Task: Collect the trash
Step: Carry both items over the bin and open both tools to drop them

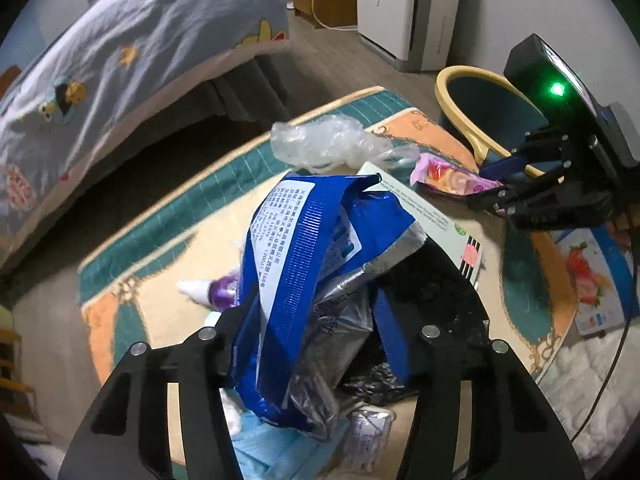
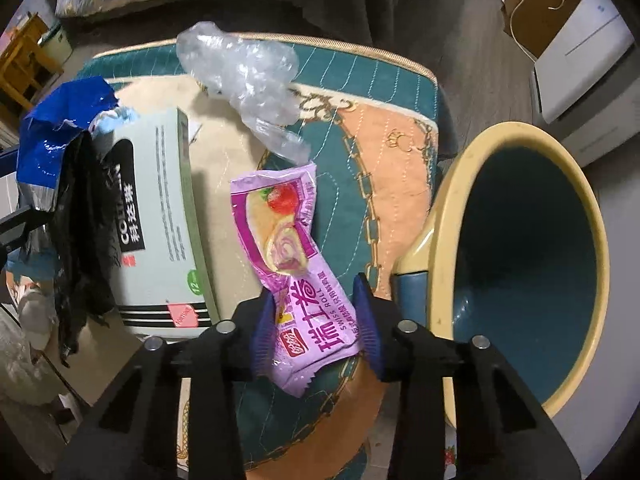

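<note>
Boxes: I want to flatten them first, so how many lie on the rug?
2: a pale green box beside the pink wrapper, and a strawberry-print box at the rug's right edge. Others may hide under trash.

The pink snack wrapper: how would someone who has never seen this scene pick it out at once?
Start at the trash bin with the yellow rim and dark blue inside, standing at the rug's edge. Just left of it, the pink snack wrapper lies between the right gripper's blue fingers. Unlike the crumpled clear plastic beyond and the pale green box beside it, it pictures a strawberry swirl cake.
</note>
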Motion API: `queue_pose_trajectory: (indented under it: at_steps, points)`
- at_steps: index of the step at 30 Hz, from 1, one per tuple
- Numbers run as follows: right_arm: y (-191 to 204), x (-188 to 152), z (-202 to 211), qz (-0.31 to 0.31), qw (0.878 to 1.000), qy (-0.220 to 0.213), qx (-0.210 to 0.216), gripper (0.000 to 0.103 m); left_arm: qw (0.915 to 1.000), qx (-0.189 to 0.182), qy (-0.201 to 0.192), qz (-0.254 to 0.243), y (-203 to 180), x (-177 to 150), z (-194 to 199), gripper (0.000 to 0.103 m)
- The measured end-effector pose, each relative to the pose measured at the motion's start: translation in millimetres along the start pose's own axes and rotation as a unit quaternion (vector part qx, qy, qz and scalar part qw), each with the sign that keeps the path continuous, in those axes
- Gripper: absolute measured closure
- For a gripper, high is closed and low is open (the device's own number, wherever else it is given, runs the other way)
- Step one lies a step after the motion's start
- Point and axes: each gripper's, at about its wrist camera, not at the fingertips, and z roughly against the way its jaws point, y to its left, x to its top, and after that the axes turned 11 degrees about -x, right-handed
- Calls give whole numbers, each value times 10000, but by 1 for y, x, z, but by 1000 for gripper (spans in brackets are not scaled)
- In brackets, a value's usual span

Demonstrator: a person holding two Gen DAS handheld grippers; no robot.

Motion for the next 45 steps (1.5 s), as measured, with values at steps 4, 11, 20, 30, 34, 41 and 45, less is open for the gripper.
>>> queue_pose_trajectory:
  at_steps: [4, 11, 20, 30, 34, 41, 45]
  points:
    - [-5, 3, 8, -69, 9999, -50, 89, 71, 9999, 82, -141, -11, -1, 4, 13, 50]
    - [-41, 4, 42, -706, 9959, -361, 442, 71, 9976, -48, -647, 244, 3, 22, 47, 50]
    - [-103, -17, 87, -1701, 9803, -851, 525, 71, 9944, -279, -1008, -143, -33, 61, 66, 50]
    - [-168, -46, 81, -2728, 9580, -842, 284, 71, 9902, -588, -1173, -487, -80, 114, 49, 50]
    - [-185, -58, 70, -3048, 9496, -724, 138, 71, 9888, -734, -1152, -595, -97, 128, 29, 50]
    - [-210, -77, 49, -3482, 9366, -359, -155, 71, 9859, -1153, -1005, -683, -126, 151, -13, 50]
    - [-217, -86, 35, -3546, 9344, -134, -306, 71, 9842, -1362, -879, -711, -142, 156, -38, 50]
